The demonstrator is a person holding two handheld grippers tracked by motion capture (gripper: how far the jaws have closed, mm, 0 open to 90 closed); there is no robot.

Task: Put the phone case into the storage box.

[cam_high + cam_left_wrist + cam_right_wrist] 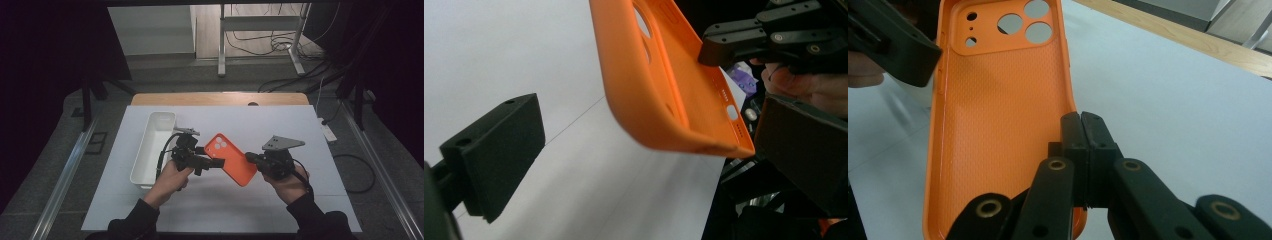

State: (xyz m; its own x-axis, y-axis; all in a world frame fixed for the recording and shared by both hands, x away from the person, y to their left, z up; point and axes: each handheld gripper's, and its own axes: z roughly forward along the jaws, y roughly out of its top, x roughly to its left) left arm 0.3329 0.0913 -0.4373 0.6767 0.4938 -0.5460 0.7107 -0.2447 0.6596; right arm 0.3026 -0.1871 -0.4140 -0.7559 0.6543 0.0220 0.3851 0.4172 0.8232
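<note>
Handover of an orange phone case is seen in mid-air above a white table, between two hand-held grippers. In the high view the case is held clear of the table, slanting from far left to near right, with its camera holes at the far end. The right gripper is clamped on the case's right edge; in the right gripper view its jaws are pressed together over the thin wall of the case. The left gripper is placed at the case's left side, and in the left gripper view its jaws are spread wide with the case's corner between them, not yet pinched. A white bin is set on the left part of the table, just beside the left hand, and its inside cannot be made out fully. Judged from this, the case is already lifted and presented; the left grip is not yet taken, and any placing, perhaps into the bin, is left undone.
</note>
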